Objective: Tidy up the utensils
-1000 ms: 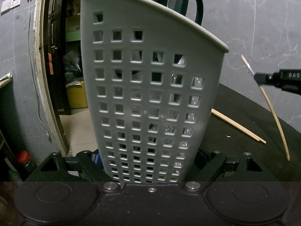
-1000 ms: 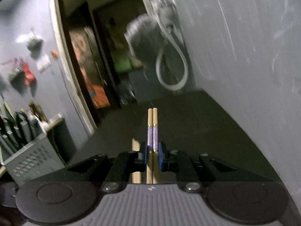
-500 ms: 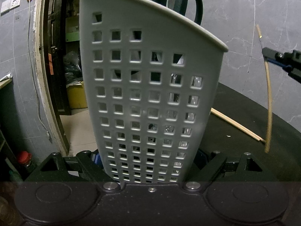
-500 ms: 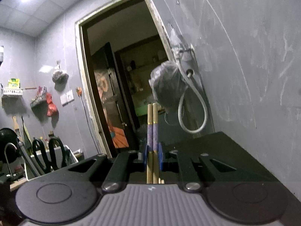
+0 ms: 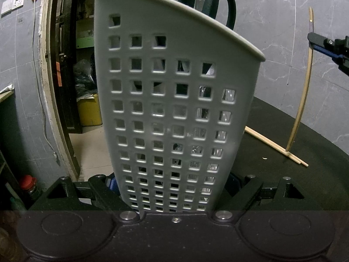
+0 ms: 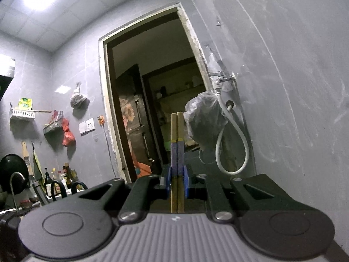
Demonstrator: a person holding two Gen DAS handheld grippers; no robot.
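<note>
- My left tool (image 5: 174,196) grips the grey basket (image 5: 174,109) at its base, jaws part open around it. The basket stands upright on the table (image 5: 305,185); scissor handles (image 5: 224,4) stick out of the top.
- My right tool (image 6: 176,181) is nearly closed on a pair of chopsticks (image 6: 177,152), pinched near the upper end. In the left view they hang near vertical, lower tips close over the table.
- Another pair (image 5: 274,146) lies flat on the table, right where the hanging tips come down.
- Risk: the grip is high and narrow, so the long free end could swing or the sticks could scissor apart and slip.
- Risk: the tips could snag the lying pair and knock it off the table.
- Risk: the tips could catch on the basket rim or the scissor handles and tip the basket if my left hold is loose.
</note>
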